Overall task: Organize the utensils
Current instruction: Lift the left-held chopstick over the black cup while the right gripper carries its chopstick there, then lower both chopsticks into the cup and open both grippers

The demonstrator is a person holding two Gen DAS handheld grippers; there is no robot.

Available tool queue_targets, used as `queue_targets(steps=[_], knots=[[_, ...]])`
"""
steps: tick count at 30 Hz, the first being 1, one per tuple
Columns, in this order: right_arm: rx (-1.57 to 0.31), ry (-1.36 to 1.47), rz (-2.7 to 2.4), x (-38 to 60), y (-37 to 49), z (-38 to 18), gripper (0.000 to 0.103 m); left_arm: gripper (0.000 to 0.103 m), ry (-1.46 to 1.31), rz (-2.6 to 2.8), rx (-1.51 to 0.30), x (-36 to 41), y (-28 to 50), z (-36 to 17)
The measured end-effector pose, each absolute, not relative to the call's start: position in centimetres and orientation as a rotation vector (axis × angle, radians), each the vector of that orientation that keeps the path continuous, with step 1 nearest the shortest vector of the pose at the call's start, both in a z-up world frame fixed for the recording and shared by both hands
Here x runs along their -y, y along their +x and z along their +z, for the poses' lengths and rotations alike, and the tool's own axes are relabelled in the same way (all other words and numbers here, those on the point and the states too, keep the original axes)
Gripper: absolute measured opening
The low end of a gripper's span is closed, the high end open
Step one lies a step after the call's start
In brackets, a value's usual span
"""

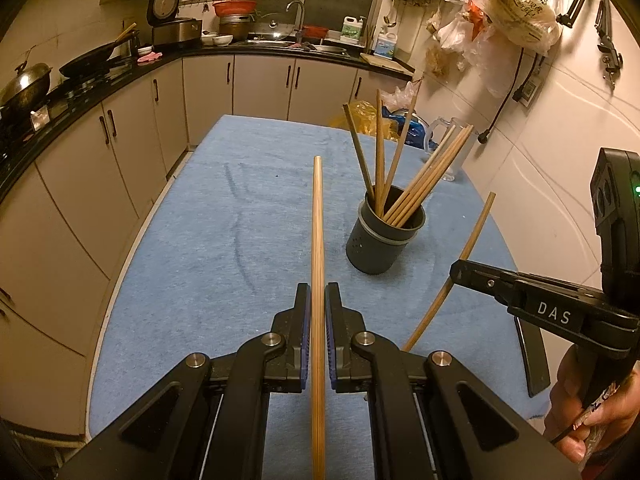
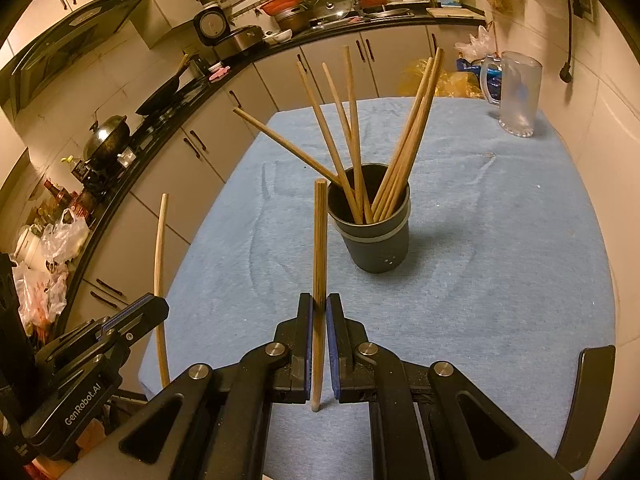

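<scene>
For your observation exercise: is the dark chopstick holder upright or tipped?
Upright: the holder stands on the blue cloth, chopsticks leaning out.

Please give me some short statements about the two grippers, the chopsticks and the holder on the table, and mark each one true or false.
1. The left gripper is shut on a long wooden chopstick. True.
2. The right gripper is open and holds nothing. False: it is shut on a second wooden chopstick.
3. The dark grey round chopstick holder lies on its side. False: it stands upright on the light blue towel cloth.
4. Several wooden chopsticks already stand in the holder. True.
5. A clear plastic jug stands at a far corner of the cloth. True.
</scene>
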State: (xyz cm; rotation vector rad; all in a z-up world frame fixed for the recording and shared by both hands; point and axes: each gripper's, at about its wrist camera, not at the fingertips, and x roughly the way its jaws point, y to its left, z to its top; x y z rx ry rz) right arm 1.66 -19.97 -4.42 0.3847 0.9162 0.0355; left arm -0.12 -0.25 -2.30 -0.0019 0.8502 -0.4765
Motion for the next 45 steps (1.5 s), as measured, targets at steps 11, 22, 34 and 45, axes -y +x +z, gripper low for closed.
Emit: queue_targets(steps=[11, 22, 34, 45], knots=[[-0.881, 0.407, 0.005, 21.3, 1.6, -3.0, 0.007, 0.007, -0.001, -0.485, -0.821, 0.2, 1.2, -1.0], [-0.775, 0.443, -0.052, 24.5, 1.2, 1.1, 0.007, 0.007, -0.065, -0.526, -0.788, 0.8, 4.5, 2.4], [-0.671, 0.445, -0.094, 26.8, 1.6, 5.3, 0.007, 0.007, -0.076, -0.584, -0.693, 4.6, 8.0, 6.5], [-0.598, 0.377, -0.146, 27.9, 4.5, 8.0, 0.007, 0.007, -0.158, -0.564, -0.594, 10.5, 13.3, 6.1]])
